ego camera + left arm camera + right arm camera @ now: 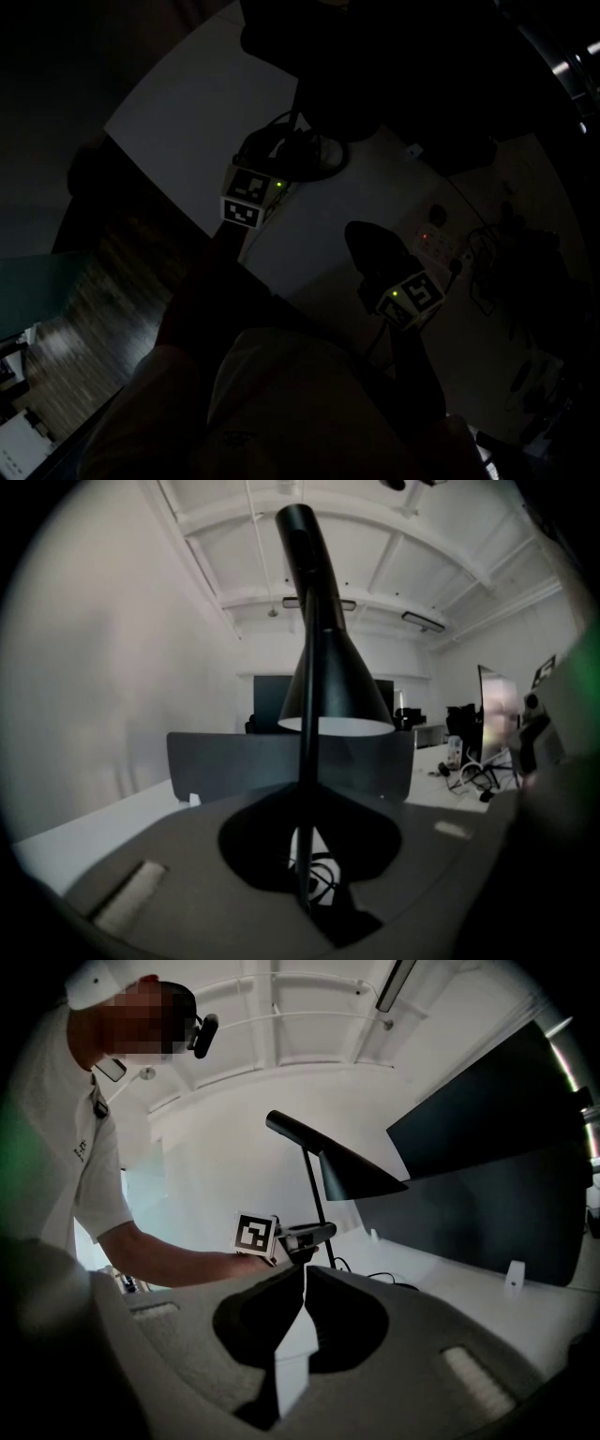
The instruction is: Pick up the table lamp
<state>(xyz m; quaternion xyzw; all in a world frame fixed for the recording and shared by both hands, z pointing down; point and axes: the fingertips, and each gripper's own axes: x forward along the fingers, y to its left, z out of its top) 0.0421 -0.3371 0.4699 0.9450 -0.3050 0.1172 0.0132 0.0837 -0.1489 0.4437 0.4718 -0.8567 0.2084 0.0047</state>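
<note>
The black table lamp (334,691) stands on the white table (187,112), with a cone shade and a thin upright stem (303,855). My left gripper (305,803) is shut on that stem low down, just above the lamp's base. The right gripper view shows the same lamp (361,1174) from the side, with the left gripper (314,1235) clamped on its stem. In the dark head view the left gripper (281,161) sits at the lamp's base. My right gripper (304,1274) hangs over the table in front of the lamp, jaws shut and nothing between them; the right gripper (358,236) is apart from the lamp.
A large dark monitor (487,1147) stands right of the lamp. A grey divider panel (234,761) runs behind the lamp. Cables (319,878) lie by the lamp's base. A power strip (436,239) with a red light lies to the right. The table's edge runs along the left.
</note>
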